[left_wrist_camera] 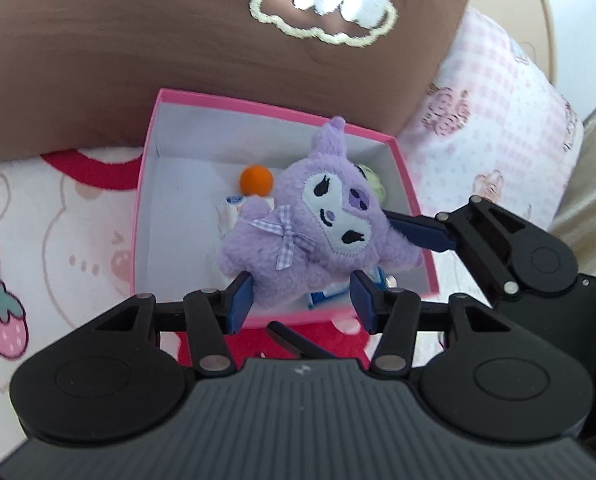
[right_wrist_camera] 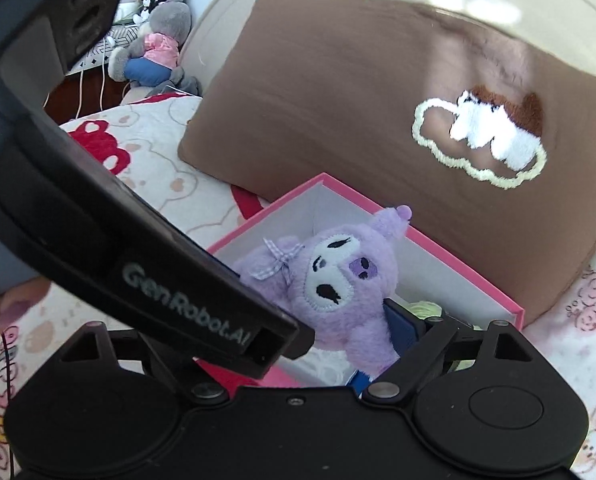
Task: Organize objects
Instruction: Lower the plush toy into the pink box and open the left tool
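A purple plush toy (left_wrist_camera: 318,224) is seen over the open pink box (left_wrist_camera: 149,184), which rests on a patterned bedspread (left_wrist_camera: 57,232). The left tongs (left_wrist_camera: 302,300) are held apart at the box's near rim, one blue pad on each side of the toy's lower end; contact with the plush cannot be judged. The right tongs (left_wrist_camera: 414,228) reach in from the right, and a blue finger (right_wrist_camera: 398,326) is pressed into the plush, but the other finger is hidden behind the toy, so their state cannot be told. Open white floor is left in the box's left half. An orange ball (left_wrist_camera: 256,179), a pale green item (left_wrist_camera: 372,184) at the right wall and small blue-and-white packets (left_wrist_camera: 326,298) lie inside. The far rim is crowded by a brown pillow (left_wrist_camera: 177,60); a pink checked pillow (left_wrist_camera: 498,128) lies to the right.
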Motion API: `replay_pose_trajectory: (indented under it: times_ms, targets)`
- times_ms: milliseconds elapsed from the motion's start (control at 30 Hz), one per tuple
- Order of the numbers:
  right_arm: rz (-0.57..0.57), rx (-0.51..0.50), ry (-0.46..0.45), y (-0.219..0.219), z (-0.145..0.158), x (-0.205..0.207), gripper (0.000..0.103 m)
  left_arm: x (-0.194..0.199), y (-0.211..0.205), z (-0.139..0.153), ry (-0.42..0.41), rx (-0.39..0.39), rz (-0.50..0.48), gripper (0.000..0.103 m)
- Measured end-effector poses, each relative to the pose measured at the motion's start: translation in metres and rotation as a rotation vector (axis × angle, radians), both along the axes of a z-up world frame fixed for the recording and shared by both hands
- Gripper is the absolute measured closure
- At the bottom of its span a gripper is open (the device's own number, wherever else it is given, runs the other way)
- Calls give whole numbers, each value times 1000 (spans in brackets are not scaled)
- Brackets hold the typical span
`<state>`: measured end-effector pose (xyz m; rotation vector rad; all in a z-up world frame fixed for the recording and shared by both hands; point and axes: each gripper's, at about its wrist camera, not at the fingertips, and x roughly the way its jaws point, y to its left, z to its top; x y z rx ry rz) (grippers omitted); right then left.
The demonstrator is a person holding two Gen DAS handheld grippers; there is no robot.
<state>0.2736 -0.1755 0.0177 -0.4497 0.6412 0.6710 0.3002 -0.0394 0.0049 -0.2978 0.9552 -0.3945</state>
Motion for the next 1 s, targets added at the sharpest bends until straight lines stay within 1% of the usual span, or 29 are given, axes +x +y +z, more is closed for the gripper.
replay_pose_trajectory:
  times_ms: [67, 167, 267, 400, 500, 600, 700, 900, 1000]
  targets:
    - [41, 17, -10, -2, -3, 11, 13, 11, -2, -2, 10, 20, 7, 53]
    - [77, 35, -7, -4, -6, 28, 12, 26, -1, -8, 36, 7, -4, 53]
    - [113, 18, 14, 1, -13, 41, 12, 40, 1, -15, 60, 10, 21, 53]
    - [198, -42, -15, 10, -26, 53, 12, 53, 3, -26, 91, 17, 45, 53]
    - [239, -76, -15, 17, -34, 63, 13, 65, 5, -34, 126, 26, 52, 53]
    - [271, -97, 1, 21, -41, 72, 13, 74, 6, -38, 142, 47, 62, 53]
    - [316, -104, -17, 23, -47, 75, 13, 76, 8, -44, 163, 37, 93, 54]
    - [325, -132, 8, 28, -60, 81, 13, 83, 11, -55, 187, 22, 105, 53]
    - [312, -164, -14, 32, -66, 81, 14, 87, 7, -57, 168, 52, 102, 54]
